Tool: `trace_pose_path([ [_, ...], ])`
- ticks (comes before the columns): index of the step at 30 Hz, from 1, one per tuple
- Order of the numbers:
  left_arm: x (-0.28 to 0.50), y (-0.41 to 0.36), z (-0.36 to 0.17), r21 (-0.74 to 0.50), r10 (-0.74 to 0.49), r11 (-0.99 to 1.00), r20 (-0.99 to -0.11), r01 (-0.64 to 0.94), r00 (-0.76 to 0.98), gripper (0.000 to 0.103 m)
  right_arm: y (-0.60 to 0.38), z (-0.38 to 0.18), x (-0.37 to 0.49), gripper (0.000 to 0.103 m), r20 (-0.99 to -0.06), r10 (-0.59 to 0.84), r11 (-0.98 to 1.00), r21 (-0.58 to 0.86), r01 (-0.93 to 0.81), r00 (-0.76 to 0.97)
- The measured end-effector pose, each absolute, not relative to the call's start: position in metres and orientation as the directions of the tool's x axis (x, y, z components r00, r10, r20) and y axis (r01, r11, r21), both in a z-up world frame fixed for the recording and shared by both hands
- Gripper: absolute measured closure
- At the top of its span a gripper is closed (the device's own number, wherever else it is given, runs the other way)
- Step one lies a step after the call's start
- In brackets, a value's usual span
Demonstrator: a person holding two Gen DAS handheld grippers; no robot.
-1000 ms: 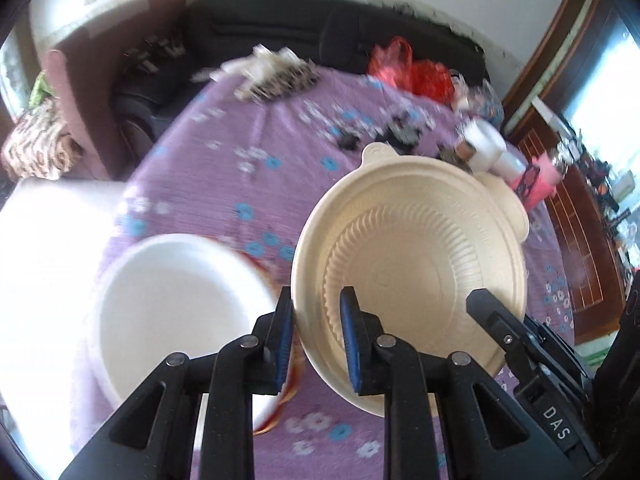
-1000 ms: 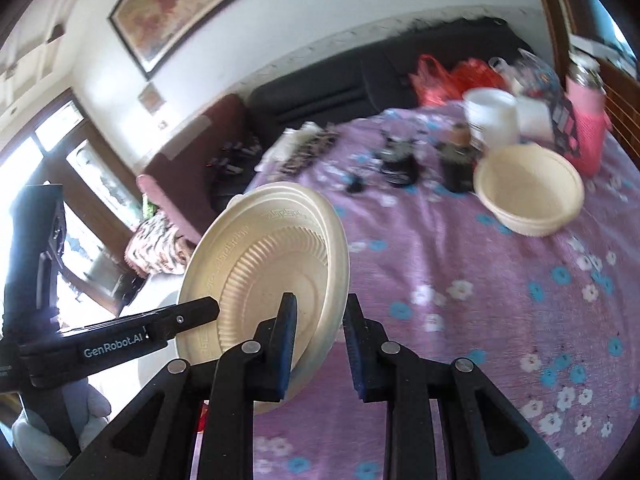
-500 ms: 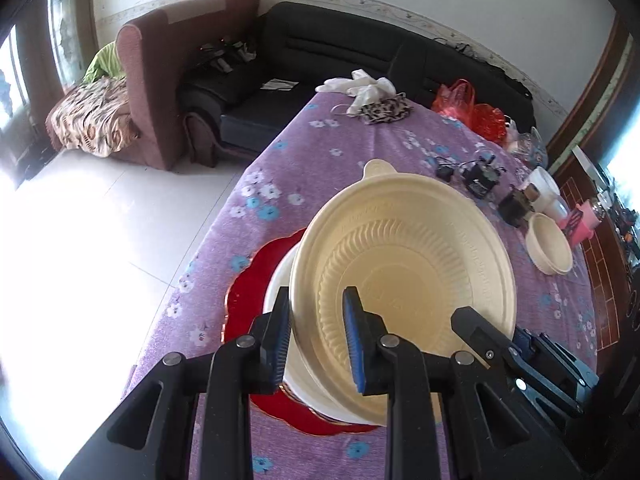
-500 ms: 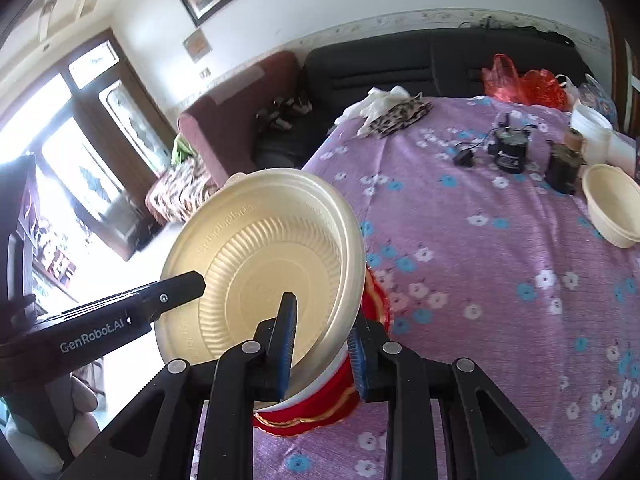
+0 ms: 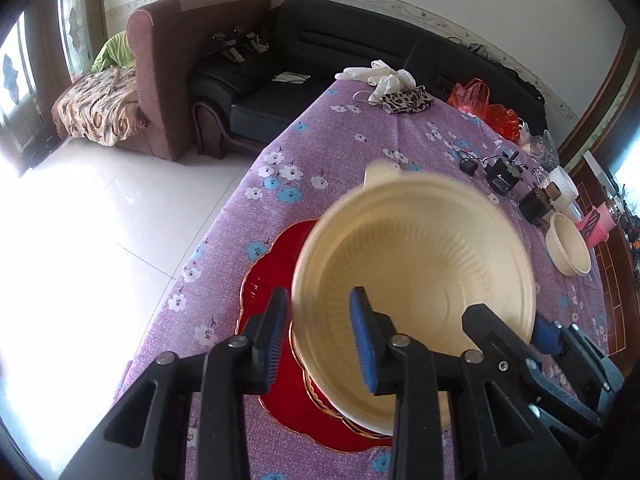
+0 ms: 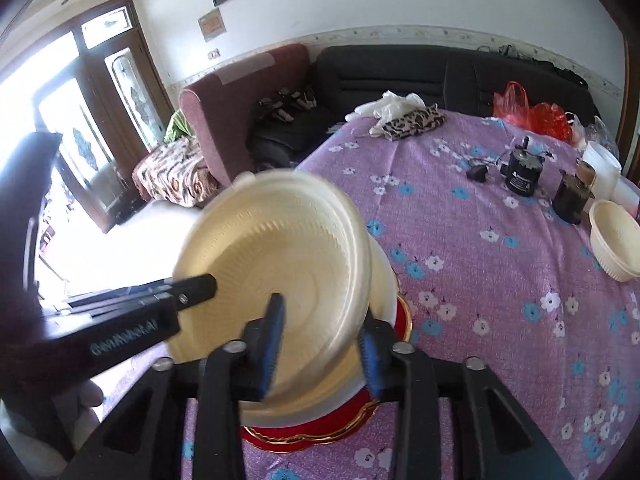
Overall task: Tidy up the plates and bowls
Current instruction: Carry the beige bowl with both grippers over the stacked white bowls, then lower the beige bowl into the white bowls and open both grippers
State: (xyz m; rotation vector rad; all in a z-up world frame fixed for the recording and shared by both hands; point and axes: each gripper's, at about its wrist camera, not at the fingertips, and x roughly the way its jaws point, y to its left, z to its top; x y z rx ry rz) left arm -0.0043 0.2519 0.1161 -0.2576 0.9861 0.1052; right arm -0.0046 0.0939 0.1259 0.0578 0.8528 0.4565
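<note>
A cream disposable plate [image 5: 416,280] with a ribbed well and a small tab at its far rim sits tilted above a white bowl [image 6: 380,276], which rests on a red scalloped plate [image 5: 272,272] with a gold edge, at the near left part of a table under a purple floral cloth [image 5: 340,140]. The plate's outline is blurred in both views.

The left gripper [image 5: 320,336] straddles the plate's near left rim; its jaws are opening, and the blue pads [image 5: 362,340] stand clear of the rim on either side. The right gripper [image 6: 320,348] straddles the near right rim in the same way; its jaws are also opening, with a gap between pads and plate. In the right wrist view, the left gripper reaches in from the left across the plate.

Far right on the table lies a second cream bowl [image 5: 568,248], beside a dark jar [image 6: 572,196], a black round device [image 6: 522,172] and white cups [image 6: 602,172]. A leopard-print pouch [image 5: 406,98] lies at the far edge, before a black sofa [image 5: 360,48].
</note>
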Motion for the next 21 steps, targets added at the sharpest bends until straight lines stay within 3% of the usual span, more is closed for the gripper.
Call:
trace_pose_path([
  [3,-0.011,0.253,0.118,-0.183,-0.034,0.962,-0.818,-0.204,0.574,0.058,0.092,0.130,-0.006,0.044,-0.691,0.419,0.901,0.234,-0.365,0.590],
  [15,-0.054,0.250,0.148,-0.170,0.015,0.965,-0.725,-0.200,0.689,0.048,0.073,0.143,-0.021,0.039,-0.633,0.433,0.899,0.253,-0.358,0.641],
  [17,-0.068,0.241,0.158,-0.117,0.077,0.970,-0.684,-0.212,0.726,0.044,0.068,0.144,-0.027,0.039,-0.625,0.431,0.901,0.250,-0.355,0.651],
  [21,-0.099,0.217,0.177,0.043,0.260,0.958,-0.543,-0.282,0.799,0.021,0.059,0.148,-0.039,0.039,-0.614,0.437,0.898,0.259,-0.355,0.657],
])
